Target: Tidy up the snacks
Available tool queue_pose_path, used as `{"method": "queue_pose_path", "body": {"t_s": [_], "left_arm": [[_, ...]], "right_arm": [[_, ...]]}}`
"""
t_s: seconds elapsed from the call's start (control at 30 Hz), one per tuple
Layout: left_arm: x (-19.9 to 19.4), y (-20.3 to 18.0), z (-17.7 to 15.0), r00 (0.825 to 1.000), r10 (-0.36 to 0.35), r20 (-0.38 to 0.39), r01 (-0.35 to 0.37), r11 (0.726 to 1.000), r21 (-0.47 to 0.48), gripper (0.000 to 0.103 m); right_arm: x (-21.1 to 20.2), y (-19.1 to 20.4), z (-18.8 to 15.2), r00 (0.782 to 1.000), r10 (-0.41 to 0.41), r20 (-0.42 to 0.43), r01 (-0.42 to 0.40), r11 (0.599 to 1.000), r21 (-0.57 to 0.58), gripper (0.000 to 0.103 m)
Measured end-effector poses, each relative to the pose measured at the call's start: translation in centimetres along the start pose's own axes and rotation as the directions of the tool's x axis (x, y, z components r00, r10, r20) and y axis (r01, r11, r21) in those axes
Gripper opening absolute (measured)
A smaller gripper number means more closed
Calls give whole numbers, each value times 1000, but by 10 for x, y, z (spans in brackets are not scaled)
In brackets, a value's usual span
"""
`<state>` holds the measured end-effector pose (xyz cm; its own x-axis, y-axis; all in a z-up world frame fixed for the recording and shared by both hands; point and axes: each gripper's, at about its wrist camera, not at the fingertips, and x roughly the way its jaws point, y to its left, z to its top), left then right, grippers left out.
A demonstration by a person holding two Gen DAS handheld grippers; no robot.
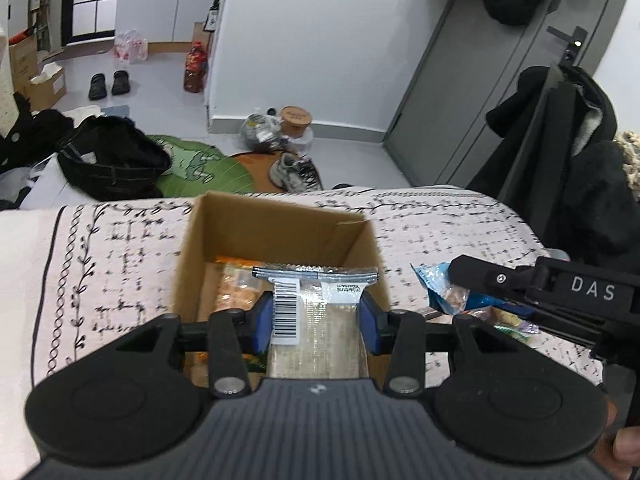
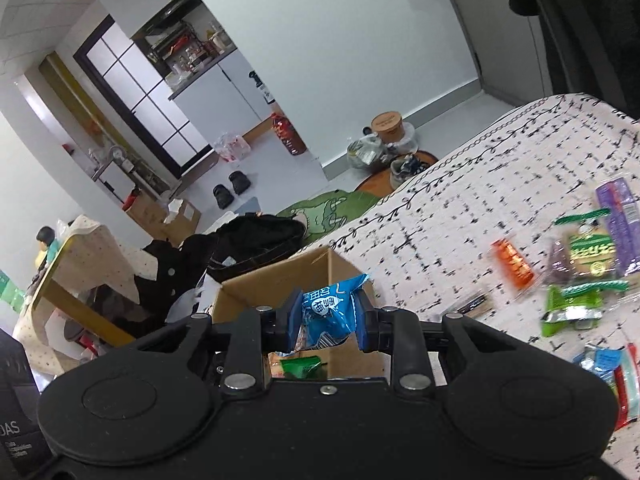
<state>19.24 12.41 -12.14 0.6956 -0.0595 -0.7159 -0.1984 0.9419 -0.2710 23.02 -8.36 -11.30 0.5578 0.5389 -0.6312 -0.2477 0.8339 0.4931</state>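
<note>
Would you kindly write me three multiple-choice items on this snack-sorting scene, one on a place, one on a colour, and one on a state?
1. Where is the cardboard box?
A. On the patterned bedspread
B. On the floor
C. On a chair

2. What colour is the packet in the right hand-held gripper?
A. Red
B. Blue
C. Yellow

3. What is the state of the left hand-held gripper?
A. Open and empty
B. Shut with nothing in it
C. Shut on a clear barcoded packet

Answers:
1 A, the bedspread shows around the box.
2 B, the blue packet sits between the pads.
3 C, both pads press on its sides.
</note>
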Motion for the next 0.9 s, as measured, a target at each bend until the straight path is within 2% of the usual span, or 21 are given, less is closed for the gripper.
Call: {"method": "queue_pose_path", "body": {"t_s": [0.1,0.33,0.37,0.43,0.5,0.63,0.7,0.8,0.9], "left_arm": [[2,6,-1,1000,21,-12,-21,1000,-10,44],[-1,10,5,998,66,2,-66,998,-23,52],[-2,10,5,998,68,5,-68,997,-25,53],[-4,10,6,997,76,15,-75,997,-29,60],[-5,8,6,997,79,24,-78,996,-32,65],[-7,1,5,997,62,37,-61,998,-25,78],[-7,-4,4,997,56,51,-55,998,-9,83],[-4,-15,2,997,43,59,-44,999,16,83],[-1,-26,0,999,19,42,-21,999,31,84]], "right_arm": [[5,5,-3,1000,11,-13,-11,1000,0,26],[13,15,-9,998,45,-39,-45,999,7,28],[14,15,-9,997,57,-42,-57,998,6,33],[12,15,-8,997,73,-36,-73,997,6,36],[8,12,-8,997,75,-28,-75,997,1,44],[-1,3,-8,999,41,-10,-41,999,-13,52],[-8,-3,-8,1000,21,-3,-21,1000,-20,60],[-20,-16,-7,999,-31,16,31,999,-22,75],[-31,-30,-6,998,-67,21,67,998,1,81]]}}
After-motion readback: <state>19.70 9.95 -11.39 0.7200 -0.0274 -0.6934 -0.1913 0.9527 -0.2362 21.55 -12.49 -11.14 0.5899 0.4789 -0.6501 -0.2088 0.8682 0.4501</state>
